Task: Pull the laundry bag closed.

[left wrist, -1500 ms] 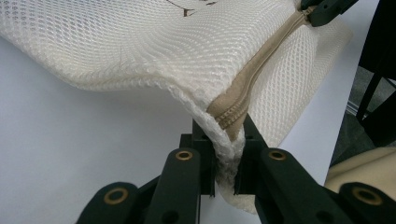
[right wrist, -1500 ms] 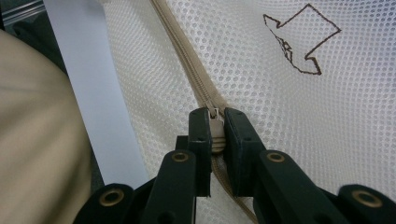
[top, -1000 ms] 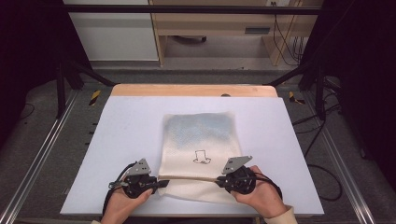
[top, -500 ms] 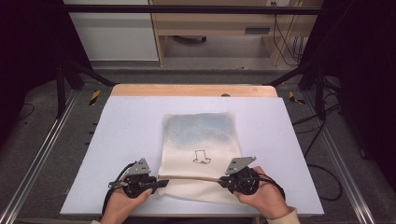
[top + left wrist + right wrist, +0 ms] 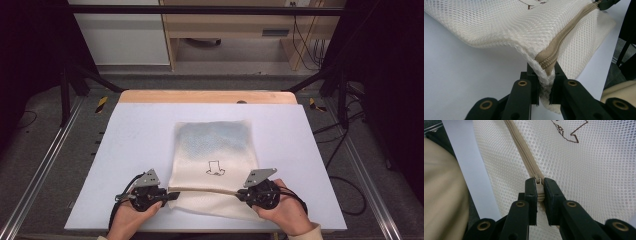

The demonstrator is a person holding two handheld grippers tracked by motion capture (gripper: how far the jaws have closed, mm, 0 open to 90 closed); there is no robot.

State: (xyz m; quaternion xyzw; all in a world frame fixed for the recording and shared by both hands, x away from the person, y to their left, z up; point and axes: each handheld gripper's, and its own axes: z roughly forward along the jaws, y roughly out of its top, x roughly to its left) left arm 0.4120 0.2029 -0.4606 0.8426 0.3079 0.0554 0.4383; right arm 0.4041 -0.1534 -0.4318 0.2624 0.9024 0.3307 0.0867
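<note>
— Both tools first: where are they?

— Left tool [image 5: 172,194] sits at the near left corner of the mesh bag [image 5: 215,150], right tool [image 5: 241,194] at the near right, each in one of the person's hands at the front edge of the counter [image 5: 130,150].

— What has the left one got?

— In the left gripper view the left tool [image 5: 544,85] has its jaws pressed together on the bag's corner [image 5: 544,75], right where the tan zipper [image 5: 564,35] ends. Mesh bulges out between the jaws.

— And the right?

— In the right gripper view the right tool [image 5: 539,195] is closed down to a narrow gap, pinching the zipper pull [image 5: 539,185]. The zipper's teeth [image 5: 524,150] run away from it across the mesh.

— Where does the bag lie?

— Flat on the middle of the white counter, a small dark drawing [image 5: 215,168] on its top face. Its near edge, with the zipper [image 5: 205,190], stretches between the two tools.
</note>
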